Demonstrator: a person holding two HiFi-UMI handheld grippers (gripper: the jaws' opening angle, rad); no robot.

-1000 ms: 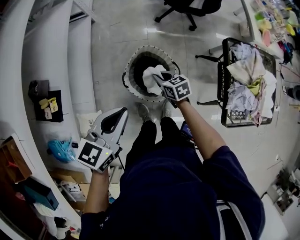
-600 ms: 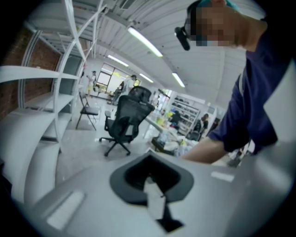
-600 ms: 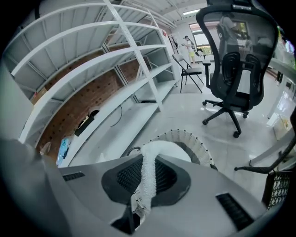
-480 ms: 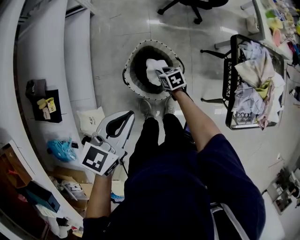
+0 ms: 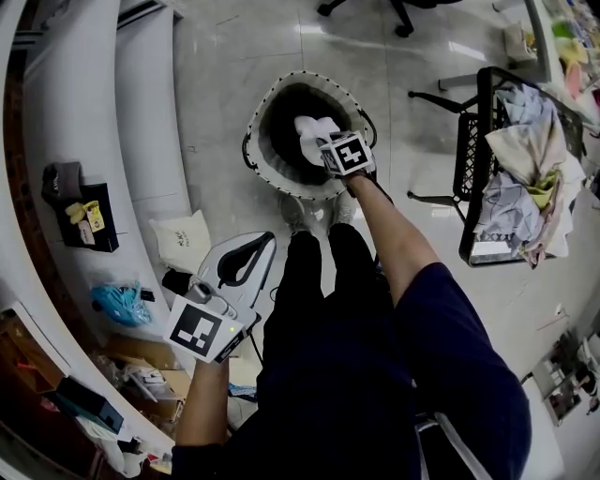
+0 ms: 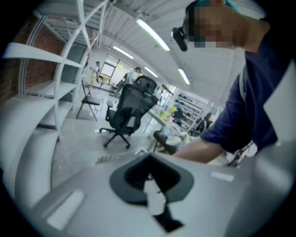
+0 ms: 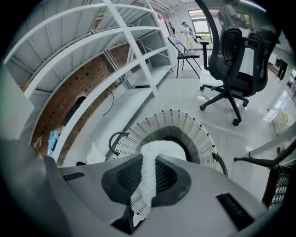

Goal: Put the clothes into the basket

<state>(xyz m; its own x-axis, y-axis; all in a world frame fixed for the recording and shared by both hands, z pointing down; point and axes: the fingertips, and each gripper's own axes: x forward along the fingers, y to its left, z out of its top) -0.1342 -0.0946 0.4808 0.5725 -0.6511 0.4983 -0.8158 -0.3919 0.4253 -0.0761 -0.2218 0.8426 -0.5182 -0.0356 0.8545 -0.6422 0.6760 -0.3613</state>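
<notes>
A round woven basket [image 5: 265, 111] with a white rim and dark inside stands on the floor in front of the person's feet. A white cloth [image 5: 312, 130] hangs into it from my right gripper [image 5: 330, 142], which is shut on the cloth just above the basket's opening. In the right gripper view the rough white cloth [image 7: 149, 171] runs between the pads and drops toward the basket [image 7: 194, 132]. My left gripper [image 5: 257, 247] hangs beside the person's left leg, shut with nothing in it. The left gripper view shows the left gripper [image 6: 150, 175] with its jaws together.
A black wire crate [image 5: 471, 178] piled with several more clothes [image 5: 525, 164] stands to the right. White shelving [image 5: 141, 112] curves along the left. A white bag [image 5: 183, 239] and a blue bag [image 5: 117, 302] lie on the floor at the left. An office chair base [image 5: 403, 11] shows behind the basket.
My right gripper has sunk with the white cloth toward the basket's opening. The left gripper has dropped a little beside the leg.
</notes>
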